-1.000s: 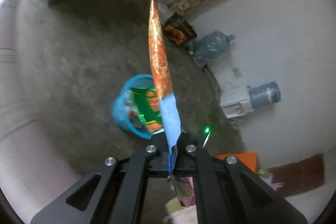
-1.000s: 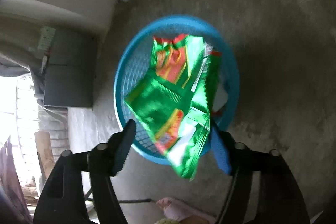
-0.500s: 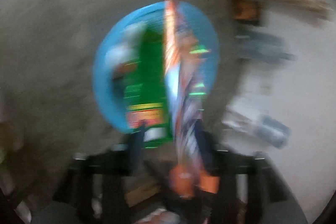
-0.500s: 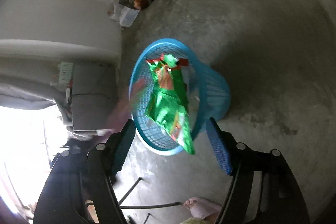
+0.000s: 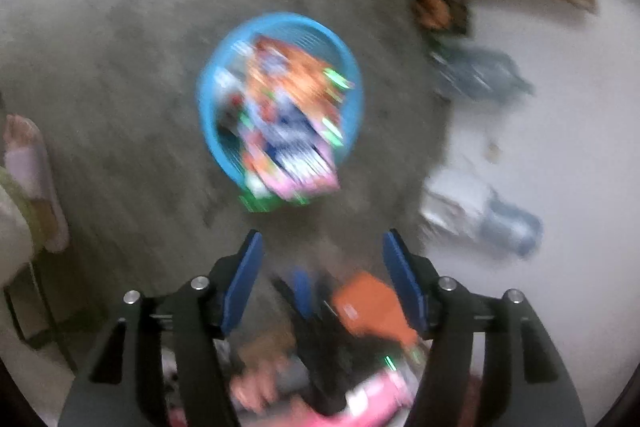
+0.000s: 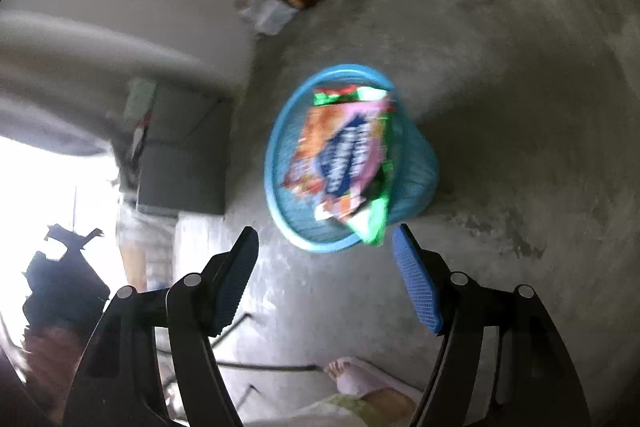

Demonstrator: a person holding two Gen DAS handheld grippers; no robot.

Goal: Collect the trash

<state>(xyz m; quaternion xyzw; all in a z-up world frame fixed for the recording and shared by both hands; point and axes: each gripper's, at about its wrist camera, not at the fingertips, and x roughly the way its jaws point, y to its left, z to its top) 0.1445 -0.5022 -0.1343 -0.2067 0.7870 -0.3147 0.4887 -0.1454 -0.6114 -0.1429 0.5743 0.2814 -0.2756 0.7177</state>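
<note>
A blue mesh basket (image 5: 352, 95) stands on the concrete floor, also in the right wrist view (image 6: 416, 183). An orange, blue and pink snack wrapper (image 5: 288, 119) lies across its mouth on top of a green wrapper (image 6: 372, 223); the orange wrapper also shows in the right wrist view (image 6: 340, 151). My left gripper (image 5: 322, 267) is open and empty above the basket. My right gripper (image 6: 324, 267) is open and empty, also above and beside the basket. The left view is motion-blurred.
Large water bottles (image 5: 480, 75) and a dark snack bag (image 5: 436, 3) lie along the white wall. A person's foot (image 6: 352, 375) is near the bottom of the right view. Orange and pink items (image 5: 372, 307) sit below the left gripper.
My left gripper swung over the basket, opened and let go of the orange-blue wrapper, which now lies on the green one. My right gripper stayed open and drew back from the basket.
</note>
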